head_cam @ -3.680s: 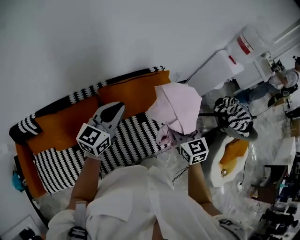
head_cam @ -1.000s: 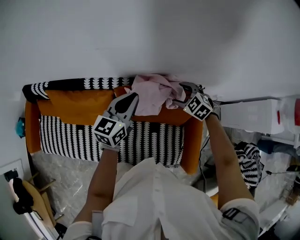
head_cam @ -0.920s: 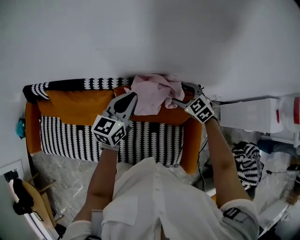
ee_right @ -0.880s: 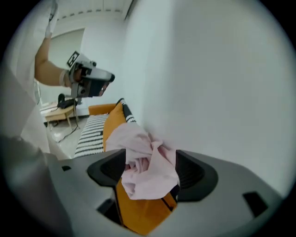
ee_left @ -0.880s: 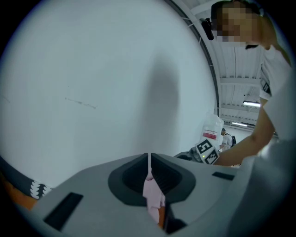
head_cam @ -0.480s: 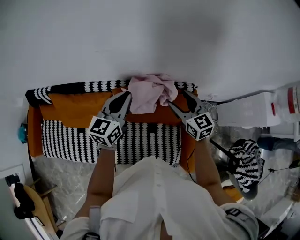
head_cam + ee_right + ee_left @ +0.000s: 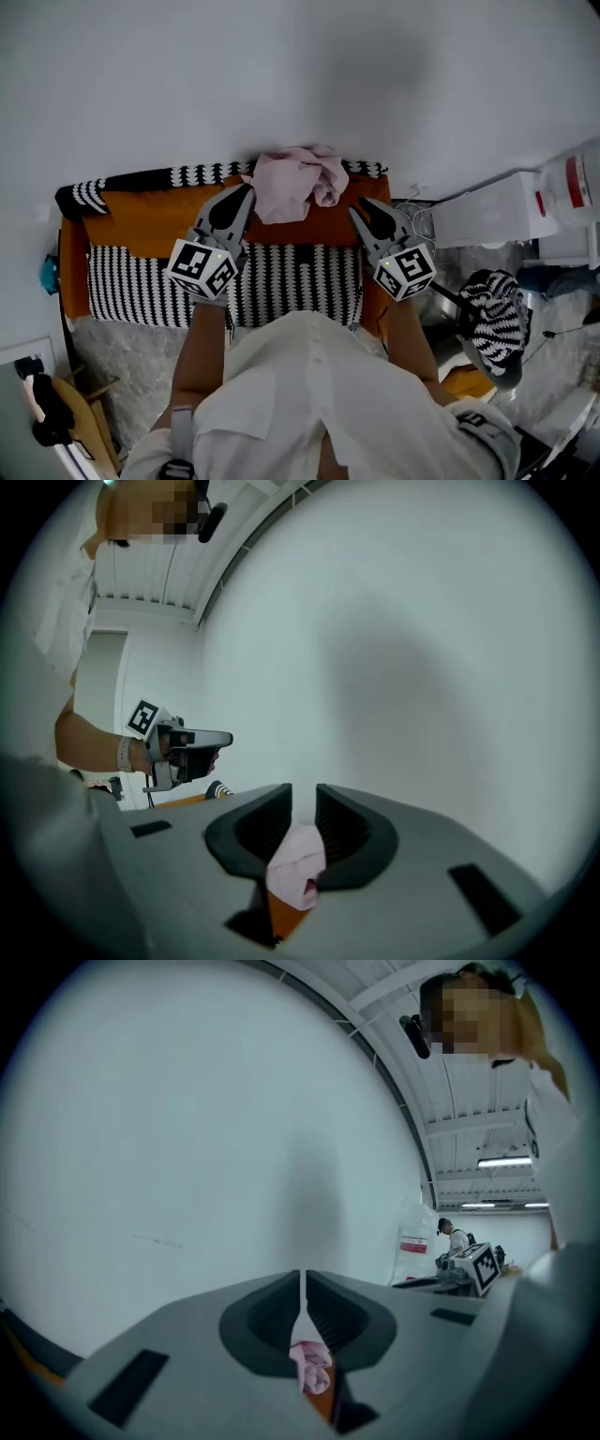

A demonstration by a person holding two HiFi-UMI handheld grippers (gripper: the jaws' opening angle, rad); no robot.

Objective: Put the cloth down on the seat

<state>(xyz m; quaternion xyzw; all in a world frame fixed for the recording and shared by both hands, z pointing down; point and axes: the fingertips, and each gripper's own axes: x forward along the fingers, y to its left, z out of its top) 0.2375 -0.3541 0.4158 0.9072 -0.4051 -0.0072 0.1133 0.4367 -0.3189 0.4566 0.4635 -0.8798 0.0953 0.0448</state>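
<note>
A crumpled pink cloth lies draped over the top of the sofa's orange backrest, above the black-and-white striped seat. My left gripper is shut, its tips just left of the cloth and holding nothing. My right gripper hangs to the cloth's right, clear of it; its jaws are closing, with a narrow gap and nothing between them. In the left gripper view the cloth shows beyond the shut jaws of my left gripper. In the right gripper view the cloth lies past my right gripper.
The white wall rises right behind the sofa. White boxes stand at the right, and a striped black-and-white bundle lies below them. Crinkled plastic sheeting covers the floor in front of the sofa.
My right gripper has let go of the cloth, drawn back down and to the right, and its jaws have narrowed. The cloth stays on the backrest. My left gripper slid slightly back.
</note>
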